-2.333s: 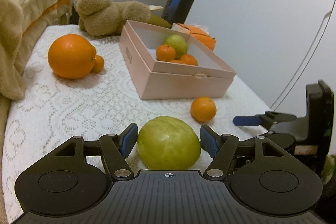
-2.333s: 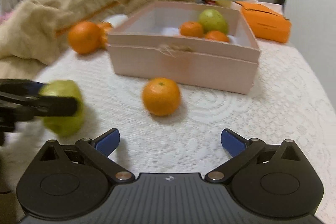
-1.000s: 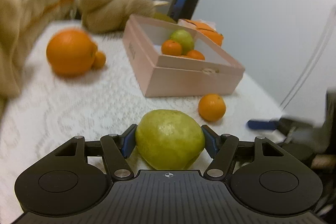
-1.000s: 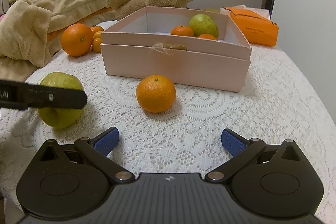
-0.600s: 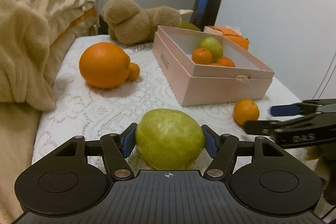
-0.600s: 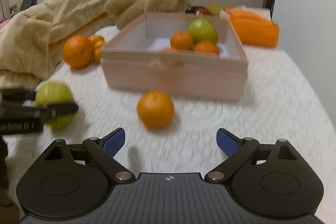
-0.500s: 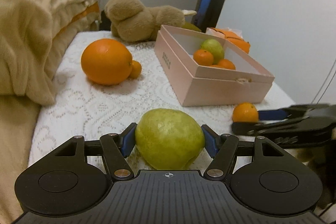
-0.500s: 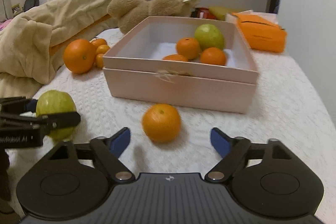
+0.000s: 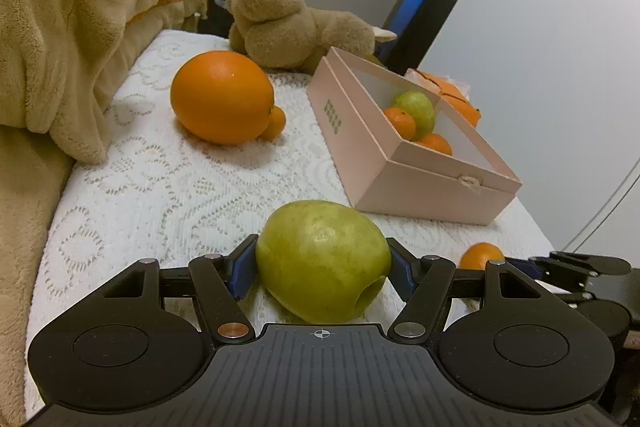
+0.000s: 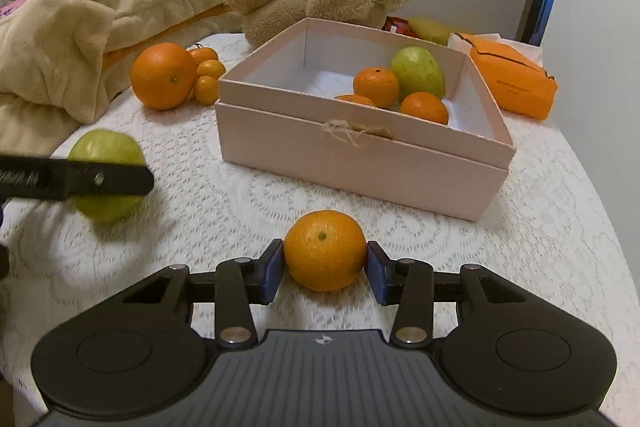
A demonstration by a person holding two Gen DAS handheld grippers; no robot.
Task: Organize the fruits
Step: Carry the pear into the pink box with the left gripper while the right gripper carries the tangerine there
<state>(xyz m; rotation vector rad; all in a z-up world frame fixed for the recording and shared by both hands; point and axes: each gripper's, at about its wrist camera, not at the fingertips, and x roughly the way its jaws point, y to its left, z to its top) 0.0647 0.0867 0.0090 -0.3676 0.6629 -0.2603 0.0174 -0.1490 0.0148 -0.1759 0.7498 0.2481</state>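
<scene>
A green guava-like fruit point(image 9: 320, 259) sits between the blue pads of my left gripper point(image 9: 322, 267), which is shut on it just above the lace cloth. The right wrist view shows that fruit point(image 10: 106, 147) at the left, behind a left finger point(image 10: 80, 181). A tangerine point(image 10: 324, 251) rests on the cloth in front of the pink box point(image 10: 360, 155). My right gripper point(image 10: 324, 269) is closing on it, both pads touching its sides. The box point(image 9: 420, 183) holds a green fruit point(image 10: 418, 73) and several tangerines.
A big orange point(image 10: 162, 75) with small kumquats point(image 10: 208, 75) lies left of the box. A brown plush toy point(image 9: 280, 23) lies behind it and a beige blanket point(image 9: 52, 27) along the left. An orange pouch point(image 10: 512, 83) sits at the back right.
My right gripper has moved forward around the tangerine and its jaws have narrowed from wide open onto it. The left gripper has shifted and rolled, still holding the green fruit.
</scene>
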